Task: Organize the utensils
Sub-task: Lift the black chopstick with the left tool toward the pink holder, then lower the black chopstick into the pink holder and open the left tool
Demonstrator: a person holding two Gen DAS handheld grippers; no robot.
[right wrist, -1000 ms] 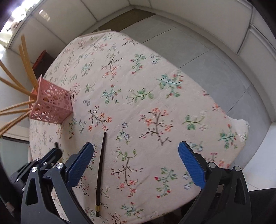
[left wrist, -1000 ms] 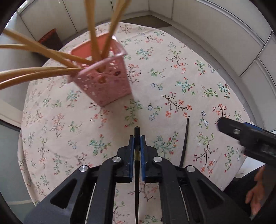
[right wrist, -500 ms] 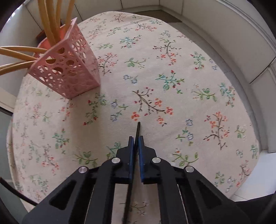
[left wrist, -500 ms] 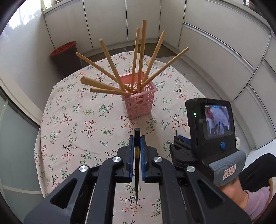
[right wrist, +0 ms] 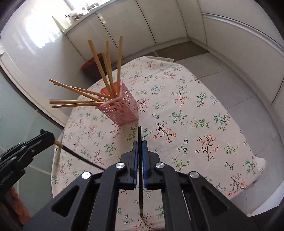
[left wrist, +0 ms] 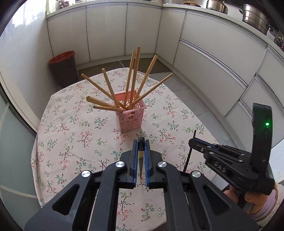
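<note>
A pink perforated basket (left wrist: 130, 115) stands on the round table and holds several wooden chopsticks (left wrist: 135, 74) that fan outward; it also shows in the right wrist view (right wrist: 119, 108). My left gripper (left wrist: 141, 144) is shut on a black chopstick (left wrist: 141, 156), held above the table short of the basket. My right gripper (right wrist: 139, 144) is shut on another black chopstick (right wrist: 140, 160), also lifted off the table. The right gripper (left wrist: 193, 142) shows at the right of the left wrist view, the left gripper (right wrist: 48, 137) at the left of the right wrist view.
The table carries a floral tablecloth (left wrist: 74, 124). A dark bin with a red rim (left wrist: 63, 68) stands on the floor behind the table. White cabinets (left wrist: 213, 44) line the walls, with metal pots (left wrist: 255, 16) on the counter.
Both grippers have risen and pulled back from the table, so the basket looks smaller and farther. The right gripper closed on the black chopstick that lay on the cloth and lifted it.
</note>
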